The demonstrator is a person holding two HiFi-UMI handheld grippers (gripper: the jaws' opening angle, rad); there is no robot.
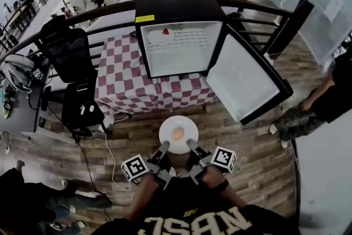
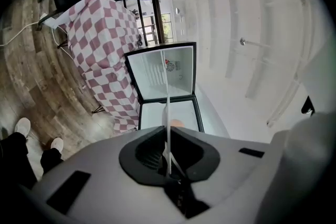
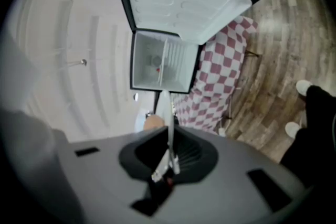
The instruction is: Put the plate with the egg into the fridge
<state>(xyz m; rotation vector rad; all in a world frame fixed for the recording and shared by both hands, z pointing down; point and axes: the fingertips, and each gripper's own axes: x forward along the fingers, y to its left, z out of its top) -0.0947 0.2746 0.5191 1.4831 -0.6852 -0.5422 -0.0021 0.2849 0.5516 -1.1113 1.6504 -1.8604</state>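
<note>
A white plate [image 1: 171, 139] with a brown egg [image 1: 177, 133] on it is held level in front of me, over the wood floor. My left gripper [image 1: 164, 146] is shut on the plate's near left rim and my right gripper [image 1: 190, 144] is shut on its near right rim. In each gripper view the plate shows edge-on as a thin white line [image 2: 167, 128] [image 3: 170, 128] between the jaws, with the egg [image 2: 177, 123] [image 3: 153, 122] peeking beside it. The small black fridge [image 1: 177, 44] stands ahead on a table, white inside, its door [image 1: 245, 83] swung open to the right.
A red-and-white checked cloth [image 1: 124, 77] covers the fridge's table. A black chair with a bag [image 1: 77, 85] stands at the left beside a desk. A person [image 1: 324, 99] stands at the right, another crouches at the lower left [image 1: 33, 201]. A railing [image 1: 258, 14] runs behind.
</note>
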